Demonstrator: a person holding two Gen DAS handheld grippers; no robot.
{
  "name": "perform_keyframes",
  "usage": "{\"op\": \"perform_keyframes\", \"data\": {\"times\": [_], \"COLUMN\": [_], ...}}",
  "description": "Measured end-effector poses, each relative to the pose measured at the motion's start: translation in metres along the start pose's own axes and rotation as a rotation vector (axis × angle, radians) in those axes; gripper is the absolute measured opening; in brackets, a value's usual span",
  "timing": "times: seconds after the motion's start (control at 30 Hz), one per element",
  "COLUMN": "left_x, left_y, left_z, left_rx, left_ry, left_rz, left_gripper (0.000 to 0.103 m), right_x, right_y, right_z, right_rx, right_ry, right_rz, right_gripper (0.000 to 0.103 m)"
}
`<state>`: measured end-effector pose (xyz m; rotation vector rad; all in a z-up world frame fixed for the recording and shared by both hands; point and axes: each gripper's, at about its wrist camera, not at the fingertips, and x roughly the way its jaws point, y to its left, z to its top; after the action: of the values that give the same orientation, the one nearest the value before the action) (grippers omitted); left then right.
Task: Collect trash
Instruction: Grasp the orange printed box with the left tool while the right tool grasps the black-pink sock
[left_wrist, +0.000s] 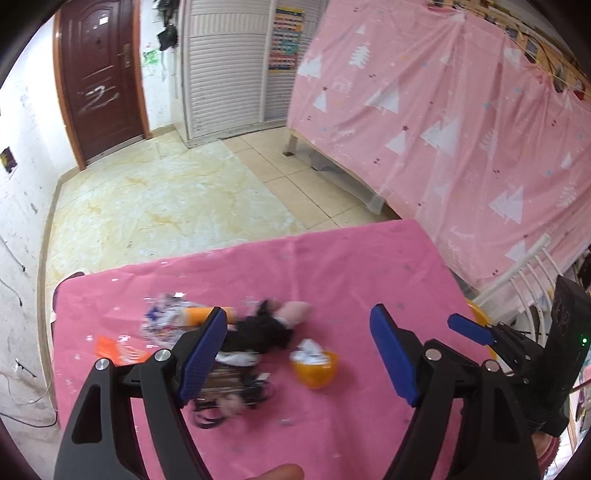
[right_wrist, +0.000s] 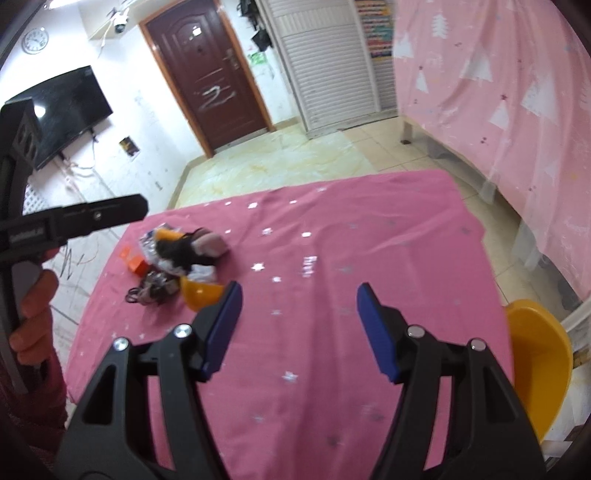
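Trash pile (right_wrist: 177, 258): wrappers, black scrap, cords, heaped on cloth's left side; orange cup (left_wrist: 314, 371) tipped beside it.

We find almost no legible text. Pink tablecloth (right_wrist: 332, 258) carries short white printed word at 12 o'clock from right-view centre, too blurred to read. White scrawl resembling "2" on brown door (right_wrist: 207, 85) at 11 o'clock. Wall clock (right_wrist: 35, 40) at 10 o'clock, numerals too small. Colourful chart (left_wrist: 286, 38) at 12 o'clock in left view, rows unreadable. Small white lettering on black clamp bar (right_wrist: 74, 218) at 9 o'clock, illegible. Wrappers' print blurred.
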<state>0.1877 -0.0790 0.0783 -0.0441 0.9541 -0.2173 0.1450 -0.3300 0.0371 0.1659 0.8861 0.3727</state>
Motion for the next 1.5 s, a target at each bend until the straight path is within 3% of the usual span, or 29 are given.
{"op": "perform_keyframes", "data": {"times": [0.47,0.57,0.8,1.1,1.37,1.5], "left_x": [0.002,0.009,0.034,0.051,0.071,0.073], "left_y": [0.082,0.096,0.132,0.141,0.151,0.156], "left_z": [-0.012,-0.015,-0.027,-0.038,-0.047,-0.046], "left_rx": [-0.049,-0.035,-0.032,0.010,0.035,0.035], "left_ry": [0.013,0.031,0.093,0.098,0.132,0.125], "left_rz": [0.058,0.072,0.089,0.091,0.103,0.093], "left_gripper": [0.074,0.074,0.079,0.090,0.091,0.091], "right_x": [0.041,0.048,0.061,0.081,0.104,0.112], "right_y": [0.064,0.072,0.083,0.093,0.105,0.107], "right_z": [0.003,0.001,0.006,0.027,0.044,0.048], "right_rx": [-0.078,-0.088,-0.112,-0.138,-0.164,-0.158], "right_ry": [0.088,0.105,0.128,0.131,0.151,0.162], "right_rz": [0.040,0.047,0.025,0.006,0.026,0.049], "right_gripper": [0.064,0.068,0.068,0.068,0.069,0.074]}}
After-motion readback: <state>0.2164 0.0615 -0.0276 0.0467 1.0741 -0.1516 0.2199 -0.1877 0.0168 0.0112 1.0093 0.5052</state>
